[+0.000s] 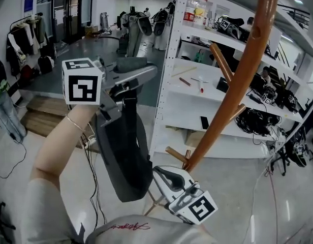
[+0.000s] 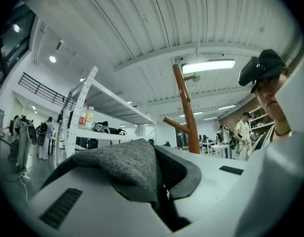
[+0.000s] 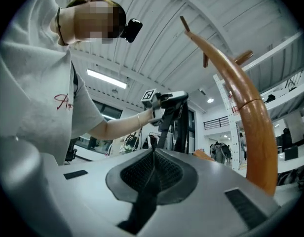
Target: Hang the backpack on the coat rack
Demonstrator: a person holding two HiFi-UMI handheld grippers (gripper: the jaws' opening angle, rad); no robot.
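Note:
The dark grey backpack (image 1: 123, 146) hangs in the air from my left gripper (image 1: 138, 72), which is shut on its grey top handle (image 2: 127, 167). Lower down, my right gripper (image 1: 165, 176) is shut on a black mesh-padded strap (image 3: 152, 174) of the backpack. The brown wooden coat rack (image 1: 248, 70) stands just right of both grippers, with pegs (image 1: 220, 60) sticking out at several heights. The left gripper view has the rack's pole (image 2: 184, 107) ahead, beyond the handle. From the right gripper view the pole (image 3: 250, 122) rises at the right, and the raised left gripper (image 3: 167, 100) holds the bag above.
White metal shelving (image 1: 197, 85) with bottles, cables and gear stands right behind the coat rack. Clothes hang on a rail at the far left (image 1: 24, 34). Cables trail on the floor (image 1: 90, 187). The person's arm (image 1: 60, 146) reaches up to the left gripper.

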